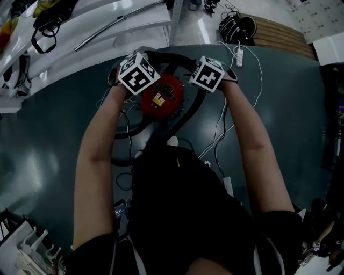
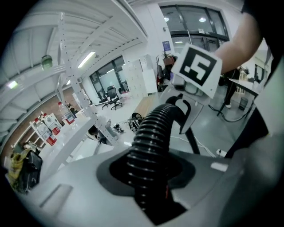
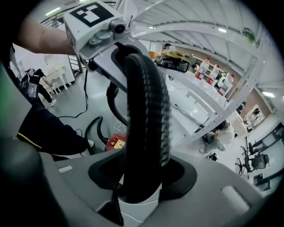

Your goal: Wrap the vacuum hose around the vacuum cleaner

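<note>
- Only the head view shows the hose point(image 1: 174, 57) arcing round the red vacuum point(image 1: 161, 99) — from 9 through 12 to 3 o'clock.
- Only the gripper views show the jaws: the left gripper point(image 2: 150, 175) clamps the hose, while the right gripper point(image 3: 143, 177) is slack around it.

Looking straight down: both bare arms reach out over a dark teal floor point(image 1: 43, 139). The left claw point(image 1: 138, 73) and right claw point(image 1: 208, 74) sit either side of the red vacuum cleaner point(image 1: 163, 98), with the black hose point(image 1: 173, 56) arcing behind it between them. White cables point(image 1: 220, 129) trail off right, and there's a white table point(image 1: 145, 16) up top left.
</note>
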Demonstrator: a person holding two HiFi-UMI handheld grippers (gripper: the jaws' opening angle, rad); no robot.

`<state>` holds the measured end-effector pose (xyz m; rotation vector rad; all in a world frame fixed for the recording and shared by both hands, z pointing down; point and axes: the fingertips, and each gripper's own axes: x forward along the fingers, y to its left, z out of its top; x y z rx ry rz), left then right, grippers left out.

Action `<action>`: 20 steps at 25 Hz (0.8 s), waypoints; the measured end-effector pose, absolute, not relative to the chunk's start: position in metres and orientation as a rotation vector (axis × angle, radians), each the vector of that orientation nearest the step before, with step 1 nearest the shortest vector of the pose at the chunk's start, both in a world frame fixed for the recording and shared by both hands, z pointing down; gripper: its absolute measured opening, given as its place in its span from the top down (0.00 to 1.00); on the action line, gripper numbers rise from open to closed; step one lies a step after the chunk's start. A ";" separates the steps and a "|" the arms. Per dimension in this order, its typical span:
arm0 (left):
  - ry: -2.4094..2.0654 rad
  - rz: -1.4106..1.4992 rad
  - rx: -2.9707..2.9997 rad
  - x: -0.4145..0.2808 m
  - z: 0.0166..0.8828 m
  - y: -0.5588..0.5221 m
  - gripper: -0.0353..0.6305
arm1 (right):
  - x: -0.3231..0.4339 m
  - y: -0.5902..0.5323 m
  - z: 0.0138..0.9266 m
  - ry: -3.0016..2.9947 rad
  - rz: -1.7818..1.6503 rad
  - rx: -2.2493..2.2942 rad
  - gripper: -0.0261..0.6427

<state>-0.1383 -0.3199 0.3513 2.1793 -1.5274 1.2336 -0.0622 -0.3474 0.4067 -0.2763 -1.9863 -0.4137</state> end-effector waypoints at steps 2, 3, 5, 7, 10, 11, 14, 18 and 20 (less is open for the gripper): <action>-1.563 1.179 2.157 -0.146 0.345 -0.318 0.73 | -0.049 -0.352 0.419 -1.991 -0.350 -0.238 0.64; -1.576 1.153 2.148 -0.149 0.342 -0.317 0.73 | -0.043 -0.353 0.425 -1.992 -0.309 -0.221 0.64; -1.598 1.112 2.134 -0.153 0.339 -0.314 0.73 | -0.032 -0.352 0.435 -1.982 -0.239 -0.201 0.64; -1.616 1.088 2.130 -0.156 0.336 -0.312 0.73 | -0.024 -0.349 0.444 -1.970 -0.196 -0.192 0.64; -1.638 1.073 2.144 -0.156 0.328 -0.311 0.73 | -0.022 -0.346 0.452 -1.990 -0.128 -0.178 0.64; -1.648 1.067 2.152 -0.156 0.323 -0.312 0.73 | -0.023 -0.345 0.452 -1.999 -0.104 -0.172 0.64; -1.691 1.035 2.169 -0.157 0.308 -0.313 0.73 | -0.026 -0.344 0.453 -2.023 -0.054 -0.158 0.64; -1.762 0.919 2.149 -0.164 0.292 -0.314 0.73 | -0.032 -0.341 0.451 -2.042 -0.036 -0.145 0.64; -1.811 0.822 2.134 -0.168 0.282 -0.314 0.73 | -0.034 -0.341 0.449 -2.059 -0.027 -0.121 0.65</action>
